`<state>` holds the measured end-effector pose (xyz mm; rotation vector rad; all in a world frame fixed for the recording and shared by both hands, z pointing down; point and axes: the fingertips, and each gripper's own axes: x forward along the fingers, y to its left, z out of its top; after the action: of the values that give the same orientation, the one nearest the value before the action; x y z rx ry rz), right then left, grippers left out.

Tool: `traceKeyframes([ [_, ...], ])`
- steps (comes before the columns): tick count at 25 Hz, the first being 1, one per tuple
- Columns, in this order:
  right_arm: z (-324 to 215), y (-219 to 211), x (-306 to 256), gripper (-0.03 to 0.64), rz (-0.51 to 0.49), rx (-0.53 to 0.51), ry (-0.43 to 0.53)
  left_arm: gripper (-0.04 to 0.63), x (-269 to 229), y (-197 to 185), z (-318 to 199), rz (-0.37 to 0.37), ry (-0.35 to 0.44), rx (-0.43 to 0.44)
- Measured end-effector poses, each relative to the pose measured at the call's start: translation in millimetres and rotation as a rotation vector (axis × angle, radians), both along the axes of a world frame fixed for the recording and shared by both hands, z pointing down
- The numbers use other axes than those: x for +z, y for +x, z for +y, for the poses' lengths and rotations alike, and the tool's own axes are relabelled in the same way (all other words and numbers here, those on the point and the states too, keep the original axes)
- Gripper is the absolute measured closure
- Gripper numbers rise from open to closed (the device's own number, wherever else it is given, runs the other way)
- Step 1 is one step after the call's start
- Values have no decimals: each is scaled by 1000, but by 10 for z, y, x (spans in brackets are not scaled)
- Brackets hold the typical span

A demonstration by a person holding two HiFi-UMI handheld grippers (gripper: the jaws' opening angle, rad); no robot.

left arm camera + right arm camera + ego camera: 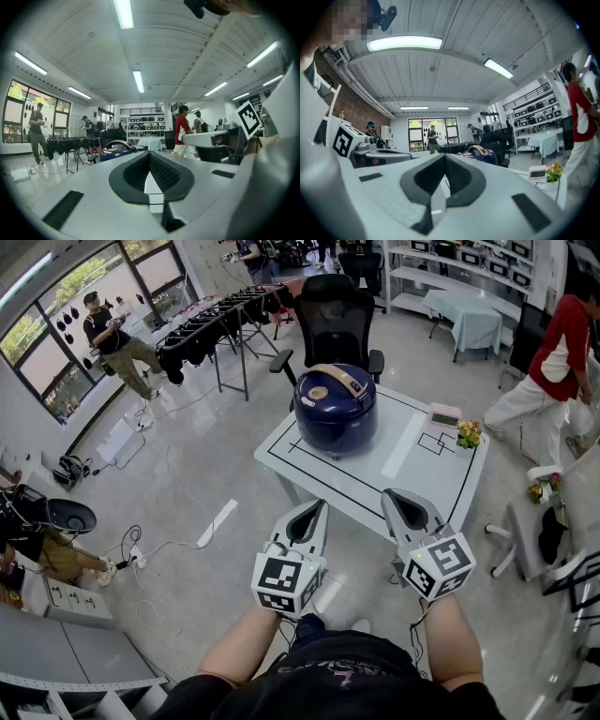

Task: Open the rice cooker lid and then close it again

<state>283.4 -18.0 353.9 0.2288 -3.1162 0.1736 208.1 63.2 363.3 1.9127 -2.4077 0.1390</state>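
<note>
**A:** What does the rice cooker look like?

**B:** It's round, glossy and dark blue. A tan handle lies flat across the top, and there is a small gold disc on the left of the lid. The lid is down.

**A:** Where is it?

**B:** It's on the far left part of the white table, inside a black rectangle drawn on the tabletop. Both gripper views show it small and far off, beyond the jaw tips.

**A:** How many cookers are there?

**B:** Just one.

**A:** What else is there, counting from the left?

**B:** One person stands by the windows at the far left. Next comes one clothes rack hung with dark garments. One black office chair sits just behind the table. On the near side there are two grippers, the left gripper and the right gripper. They are side by side over the table's near edge, well apart from the cooker. On the right end of the table are one small display unit and one bunch of yellow flowers just beside it. At the far right is one person in a red top.

**A:** How do the jaws stand?

**B:** Both pairs are pressed together from root to tip, with nothing between them.
</note>
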Motion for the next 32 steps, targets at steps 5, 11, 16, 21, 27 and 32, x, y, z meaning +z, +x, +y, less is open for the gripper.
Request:
traceKeyframes([
  [5,-19,-11,21,617,2,1,-1,592,20,-15,-15,5,1,-3],
  [11,-41,-49,27,615,-7,5,-17,592,45,-60,-26,15,0,-5],
  [16,-47,-113,52,615,-8,8,-21,592,99,-133,-26,22,-6,-14],
  [21,-49,-245,79,615,1,9,-23,592,112,-258,-19,24,-9,-16],
  [27,-47,-474,127,615,15,10,-39,592,159,-501,0,37,-18,-13],
  [32,-95,-681,168,614,13,16,-56,591,212,-745,-63,46,-19,-2],
])
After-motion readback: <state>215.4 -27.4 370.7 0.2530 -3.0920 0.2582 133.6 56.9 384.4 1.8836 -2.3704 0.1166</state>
